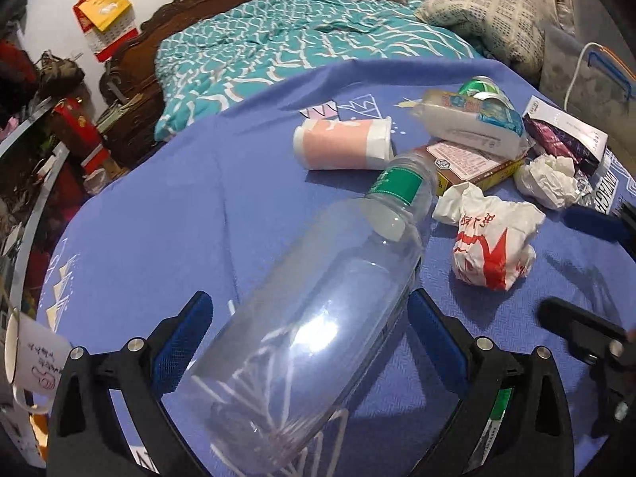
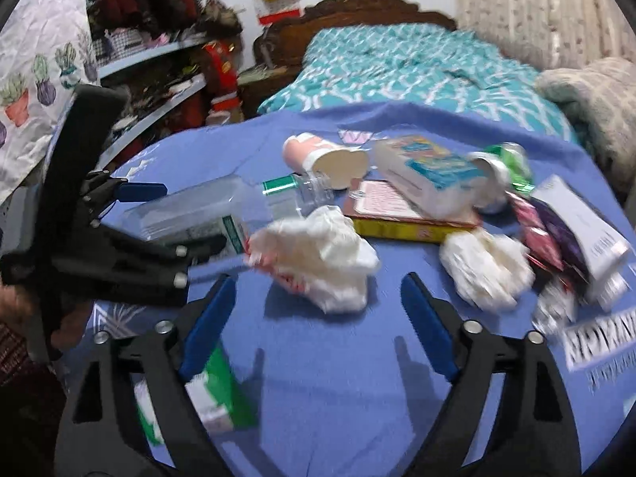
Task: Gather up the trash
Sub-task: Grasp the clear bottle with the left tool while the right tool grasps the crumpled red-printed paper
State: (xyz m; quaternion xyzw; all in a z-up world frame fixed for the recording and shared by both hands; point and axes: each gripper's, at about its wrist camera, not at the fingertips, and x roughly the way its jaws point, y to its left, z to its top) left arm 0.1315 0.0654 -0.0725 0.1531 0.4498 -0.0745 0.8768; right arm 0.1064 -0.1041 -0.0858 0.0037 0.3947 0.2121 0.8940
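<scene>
Item: clear plastic bottle with green label, lower centre; left gripper clamping it, slipping likely. Right gripper gaping, holding nothing.

Hanging cloth: "…ome" in script. Other print on trash illegible.

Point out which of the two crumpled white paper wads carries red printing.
The wad nearest the clear bottle; it shows red characters, while the other wad by the dark wrappers is plain white.
</scene>
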